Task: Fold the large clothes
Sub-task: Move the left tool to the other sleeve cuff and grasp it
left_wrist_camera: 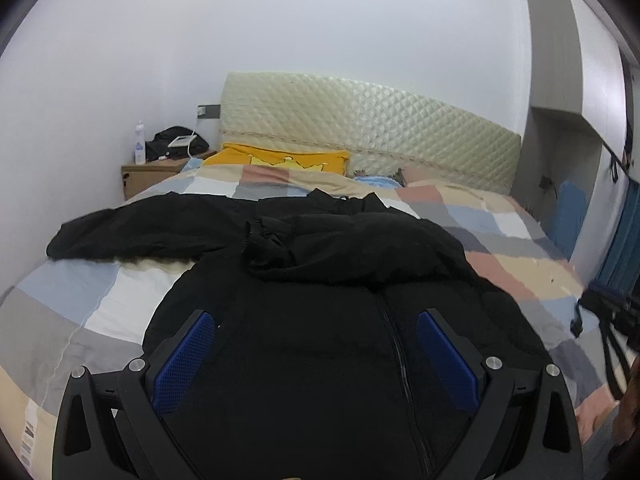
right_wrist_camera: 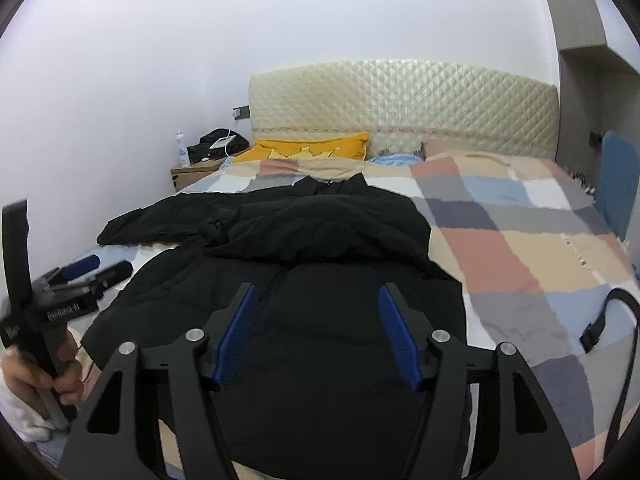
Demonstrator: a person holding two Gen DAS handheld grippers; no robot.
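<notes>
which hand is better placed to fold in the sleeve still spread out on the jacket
Left. The spread sleeve lies on the jacket's left side, nearest the open left gripper; the right gripper hovers over the body.

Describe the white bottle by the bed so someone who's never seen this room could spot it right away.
Start at the quilted cream headboard and move left to the low wooden nightstand beside the bed. The white bottle stands upright at the nightstand's left end, near the wall. It is the only tall, pale thing there; next to it lies a heap of black items with a small white device on top.
</notes>
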